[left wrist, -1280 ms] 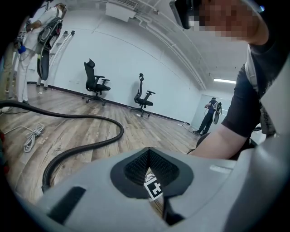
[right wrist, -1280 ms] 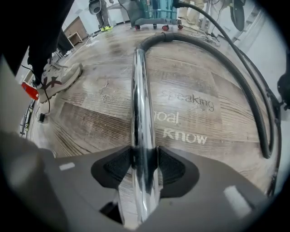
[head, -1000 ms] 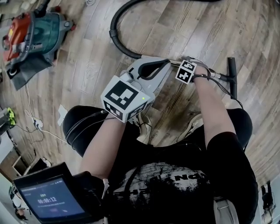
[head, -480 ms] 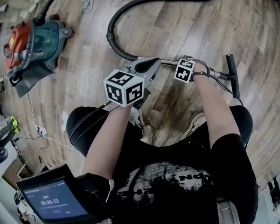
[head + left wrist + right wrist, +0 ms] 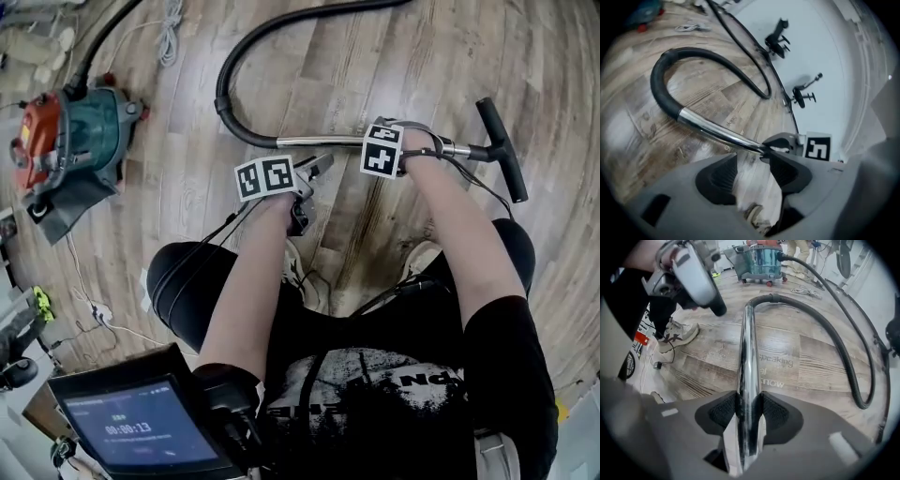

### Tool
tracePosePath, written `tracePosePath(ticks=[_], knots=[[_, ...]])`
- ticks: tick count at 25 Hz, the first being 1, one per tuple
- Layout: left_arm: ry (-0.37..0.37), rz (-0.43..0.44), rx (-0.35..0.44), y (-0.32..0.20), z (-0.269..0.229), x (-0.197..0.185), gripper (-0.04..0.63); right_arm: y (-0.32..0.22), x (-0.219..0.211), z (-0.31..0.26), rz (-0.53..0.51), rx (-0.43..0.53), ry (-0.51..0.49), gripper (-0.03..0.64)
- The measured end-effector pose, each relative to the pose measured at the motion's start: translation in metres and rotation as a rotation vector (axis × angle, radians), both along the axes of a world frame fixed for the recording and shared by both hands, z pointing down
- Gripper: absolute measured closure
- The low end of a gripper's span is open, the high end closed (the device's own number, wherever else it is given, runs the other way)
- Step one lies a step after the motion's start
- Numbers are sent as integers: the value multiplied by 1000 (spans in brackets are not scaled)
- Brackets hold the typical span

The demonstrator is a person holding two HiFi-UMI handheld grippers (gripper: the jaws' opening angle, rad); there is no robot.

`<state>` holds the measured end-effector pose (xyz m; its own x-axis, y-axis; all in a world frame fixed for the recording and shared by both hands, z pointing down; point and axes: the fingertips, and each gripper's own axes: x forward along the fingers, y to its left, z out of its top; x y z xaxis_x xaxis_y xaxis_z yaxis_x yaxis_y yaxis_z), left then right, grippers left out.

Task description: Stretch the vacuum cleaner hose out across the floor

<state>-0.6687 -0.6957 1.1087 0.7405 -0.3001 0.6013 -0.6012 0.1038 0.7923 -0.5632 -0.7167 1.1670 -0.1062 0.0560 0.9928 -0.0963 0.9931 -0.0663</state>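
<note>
A person was seen from above, standing on a pale wood-plank floor (image 5: 187,75) with a claw in each hand. The right claw (image 5: 749,404) was pointed down and pinched shut on a shiny chrome tube (image 5: 748,348), its ridged pads pressed against both sides. The tube's long axis ran straight away from this claw. At the tube's far end it was joined to a black ribbed vacuum hose (image 5: 834,338). The hose swung off to that claw's right in a wide bend, then led back to a teal and red canister vacuum cleaner (image 5: 70,141), well apart from both claws. Behind the right claw, the tube ended in a black T-shaped floor nozzle (image 5: 502,150).

The left claw (image 5: 752,159) was spread wide, its jaws having just been opening, and only bare floor was seen between them. The chrome tube lay just ahead of it, slanting across its view from upper left down to just past the right jaw's tip, untouched. The right claw was judged the nearer hand, being already on the tube. The hose was judged still curled, not yet stretched out.

Pale lettering on the floor ahead of the right claw read "speaking" and "now" (image 5: 776,361). A small dark screen (image 5: 141,427) near the person's waist showed "00:00:13".
</note>
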Motion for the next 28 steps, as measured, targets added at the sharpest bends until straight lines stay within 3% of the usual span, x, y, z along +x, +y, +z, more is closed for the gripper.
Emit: tracePosePath(ticks=[3,10,16,24,28], knots=[[86,-251,-56,-7,22,2,341,2,-3,-10,16,-8,-11,440],[210,-552,-39,-27,46,3,325,17,-1,-32,56,-24,-40,440],[276,-633,-5,-53,49,8,333,29,-13,-60,69,-28,-92,440],[504,-826,62,-75,13,15,498,32,-3,-78,45,40,-85,440],[434,-724,189,-87,-13,17,506,22,-1,-79,62,104,-95,437]])
